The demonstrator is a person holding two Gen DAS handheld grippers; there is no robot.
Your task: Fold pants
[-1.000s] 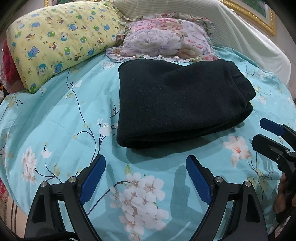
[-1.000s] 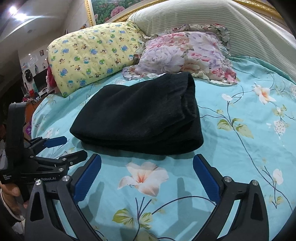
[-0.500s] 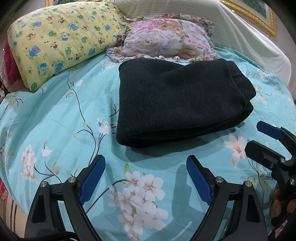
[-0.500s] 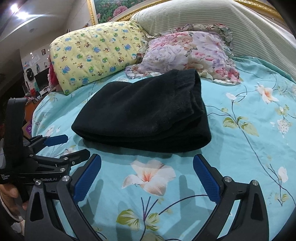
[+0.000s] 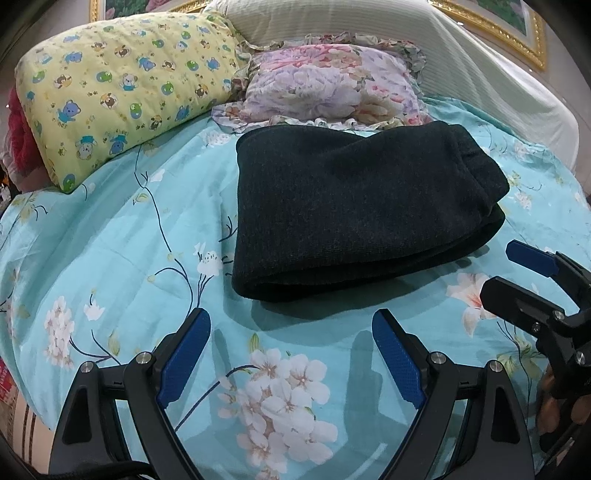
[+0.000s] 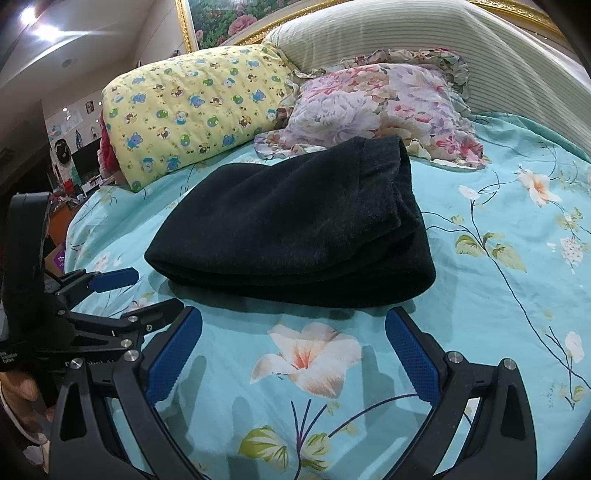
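Since the pants (image 5: 354, 214) lie as a compact dark bundle of stacked layers on the bed (image 5: 110, 258), the folding looks done or nearly so, with at most a last tidy or a final fold left; that is a judgement from how they lie. They sit just ahead of both tools, touching neither. The left hand-held gripper (image 5: 291, 354) hovers over the sheet short of the bundle's near edge, jaws spread wide with nothing between them. The right hand-held gripper (image 6: 295, 354) is likewise wide open and empty, the bundle's thick folded edge straight in front of it. Each tool shows at the other's side: the right one at the far right of the left view, the left one at the far left of the right view. Beyond the pants, farther from both tools, a yellow pillow (image 5: 122, 85) and a floral pillow (image 5: 332, 88) rest against the headboard (image 6: 424, 33). The bundle's far side, toward the pillows, is hidden by its own bulk, so how neatly the layers line up there cannot be told. How many folds it holds is hard to count in the dark cloth. The hands holding the tools are mostly cut off at the frame edges
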